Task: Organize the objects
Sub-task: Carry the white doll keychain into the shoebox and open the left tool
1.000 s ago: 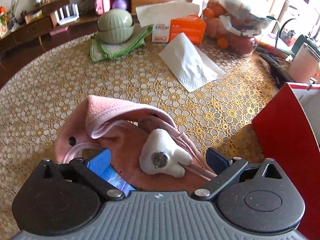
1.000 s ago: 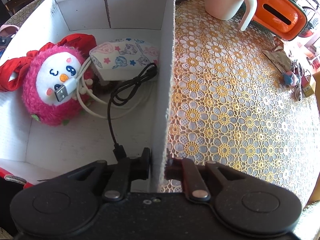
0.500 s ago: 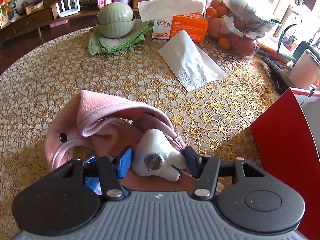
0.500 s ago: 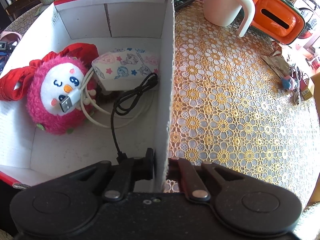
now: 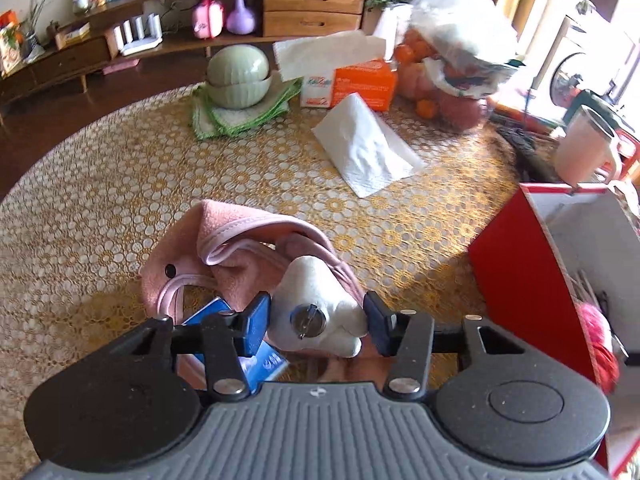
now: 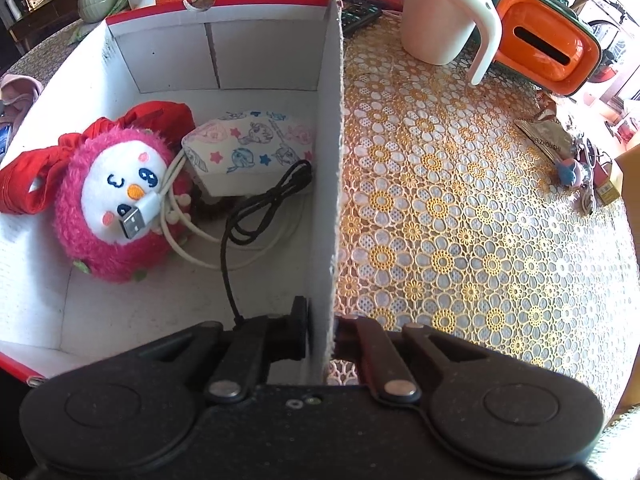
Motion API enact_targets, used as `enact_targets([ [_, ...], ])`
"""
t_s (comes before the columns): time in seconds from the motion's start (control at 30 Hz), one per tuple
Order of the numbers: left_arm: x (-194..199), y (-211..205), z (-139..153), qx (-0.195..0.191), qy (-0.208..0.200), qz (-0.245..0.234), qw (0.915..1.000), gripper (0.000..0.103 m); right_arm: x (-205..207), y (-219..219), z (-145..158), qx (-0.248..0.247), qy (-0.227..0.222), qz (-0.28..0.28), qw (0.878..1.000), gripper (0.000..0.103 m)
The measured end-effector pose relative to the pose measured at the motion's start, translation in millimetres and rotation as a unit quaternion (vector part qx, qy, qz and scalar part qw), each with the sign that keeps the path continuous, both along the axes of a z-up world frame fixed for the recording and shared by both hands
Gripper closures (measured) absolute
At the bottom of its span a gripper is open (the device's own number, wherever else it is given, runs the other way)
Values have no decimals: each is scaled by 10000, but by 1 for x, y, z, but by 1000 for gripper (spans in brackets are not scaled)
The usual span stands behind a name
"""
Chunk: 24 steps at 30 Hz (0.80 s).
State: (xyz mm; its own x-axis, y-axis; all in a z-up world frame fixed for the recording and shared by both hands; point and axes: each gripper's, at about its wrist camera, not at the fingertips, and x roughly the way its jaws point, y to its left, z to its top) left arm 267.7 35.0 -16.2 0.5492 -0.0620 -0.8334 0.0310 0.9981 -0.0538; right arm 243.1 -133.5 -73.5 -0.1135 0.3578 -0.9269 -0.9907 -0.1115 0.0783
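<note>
My left gripper (image 5: 316,322) is shut on a white tooth-shaped plush (image 5: 316,316) with a metal stud, held above a pink cloth (image 5: 224,252) and a blue card (image 5: 264,360) on the table. My right gripper (image 6: 320,336) is shut on the right wall of a red box with white inside (image 6: 330,160). The box also shows in the left wrist view (image 5: 528,280) at the right. Inside it lie a pink plush (image 6: 120,208), a red cloth (image 6: 36,184), a patterned face mask (image 6: 248,148), a white USB cable (image 6: 160,208) and a black cable (image 6: 264,208).
In the left wrist view: a folded tissue (image 5: 364,148), an orange tissue box (image 5: 360,84), green bowls (image 5: 238,76) on green cloths, a bag of fruit (image 5: 452,68). In the right wrist view: a cream mug (image 6: 440,16), an orange appliance (image 6: 548,44), small items (image 6: 572,160) at the right.
My left gripper closed on the white tooth plush and lifted it slightly, moving back. My right gripper stays clamped on the box wall; the box has shifted a little.
</note>
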Motion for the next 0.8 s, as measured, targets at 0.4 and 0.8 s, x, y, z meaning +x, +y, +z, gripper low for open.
enact_targets([
  [0.4, -34, -98, 51, 67, -214, -1480, 9887, 53, -1, -3, 4, 16, 54, -8, 10000, 99],
  [0.8, -36, -225, 58, 102, -281, -2700, 9624, 53, 1, -3, 5, 42, 103, 36, 9999, 100],
])
